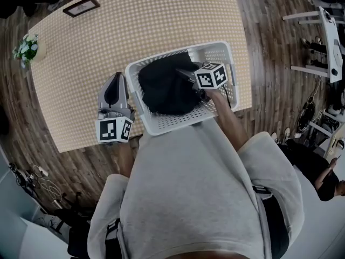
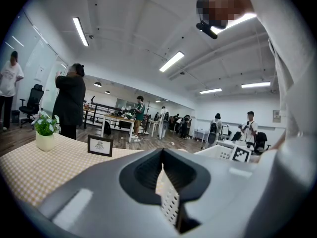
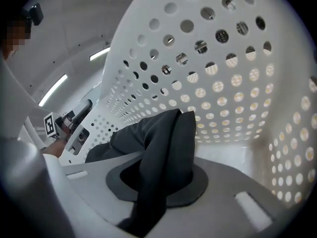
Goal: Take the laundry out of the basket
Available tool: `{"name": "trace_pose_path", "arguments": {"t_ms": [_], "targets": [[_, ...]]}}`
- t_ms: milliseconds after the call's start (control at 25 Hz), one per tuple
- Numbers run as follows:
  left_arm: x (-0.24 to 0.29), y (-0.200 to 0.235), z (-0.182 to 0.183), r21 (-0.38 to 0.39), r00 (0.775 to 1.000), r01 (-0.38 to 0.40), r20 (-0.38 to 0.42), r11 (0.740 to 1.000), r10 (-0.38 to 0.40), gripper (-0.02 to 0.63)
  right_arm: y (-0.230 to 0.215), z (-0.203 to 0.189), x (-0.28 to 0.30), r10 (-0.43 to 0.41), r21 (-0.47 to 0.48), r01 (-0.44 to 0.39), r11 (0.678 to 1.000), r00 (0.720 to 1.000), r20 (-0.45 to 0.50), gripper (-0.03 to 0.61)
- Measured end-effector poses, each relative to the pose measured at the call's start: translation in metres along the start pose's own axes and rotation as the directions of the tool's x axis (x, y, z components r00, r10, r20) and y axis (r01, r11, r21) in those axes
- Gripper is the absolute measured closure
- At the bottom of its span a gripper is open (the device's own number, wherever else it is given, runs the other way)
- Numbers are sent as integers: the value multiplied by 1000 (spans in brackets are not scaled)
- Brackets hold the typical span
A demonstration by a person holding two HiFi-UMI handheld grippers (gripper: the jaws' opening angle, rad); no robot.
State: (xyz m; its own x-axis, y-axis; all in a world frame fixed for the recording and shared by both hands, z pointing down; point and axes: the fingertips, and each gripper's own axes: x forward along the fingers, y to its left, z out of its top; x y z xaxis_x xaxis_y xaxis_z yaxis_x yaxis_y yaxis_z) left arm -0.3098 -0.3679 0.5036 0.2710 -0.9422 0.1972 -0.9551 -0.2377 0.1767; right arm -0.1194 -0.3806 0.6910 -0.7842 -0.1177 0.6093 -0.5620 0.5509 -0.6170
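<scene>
A white perforated laundry basket [image 1: 161, 125] stands at the near edge of the checked table [image 1: 135, 20]. A black garment [image 1: 167, 85] fills most of it. My right gripper [image 1: 186, 72] reaches down into the basket from the right and is shut on a fold of that garment. In the right gripper view the dark cloth [image 3: 163, 143] runs up between the jaws, with the basket wall [image 3: 223, 58] close behind. My left gripper [image 1: 119, 75] hovers just left of the basket, its jaws together and holding nothing. The left gripper view shows its tips [image 2: 162, 151] meeting, with the basket [image 2: 213, 151] to the right.
A small picture frame [image 1: 81, 6] lies at the table's far side and a potted plant [image 1: 28, 48] at its left corner. A white rack [image 1: 323, 36] stands on the wooden floor to the right. Several people [image 2: 69, 103] stand in the room beyond.
</scene>
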Motion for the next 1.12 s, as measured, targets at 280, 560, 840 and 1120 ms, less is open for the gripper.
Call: {"name": "trace_pose_path", "arguments": {"t_ms": [280, 560, 840, 1120], "targets": [[-7, -5, 5, 8, 1000, -3, 13, 1000, 3, 603, 49, 46, -41, 49, -148, -19, 989, 977, 206, 509], [-17, -12, 17, 22, 999, 0, 47, 1000, -1, 603, 99, 94, -110, 97, -235, 32, 971, 851, 517, 509], [-29, -28, 37, 55, 995, 5, 98, 998, -11, 603, 110, 104, -142, 60, -238, 110, 965, 790, 611, 508], [-44, -62, 64, 113, 987, 9, 158, 994, -27, 603, 127, 109, -186, 88, -264, 136, 955, 721, 688, 506]]}}
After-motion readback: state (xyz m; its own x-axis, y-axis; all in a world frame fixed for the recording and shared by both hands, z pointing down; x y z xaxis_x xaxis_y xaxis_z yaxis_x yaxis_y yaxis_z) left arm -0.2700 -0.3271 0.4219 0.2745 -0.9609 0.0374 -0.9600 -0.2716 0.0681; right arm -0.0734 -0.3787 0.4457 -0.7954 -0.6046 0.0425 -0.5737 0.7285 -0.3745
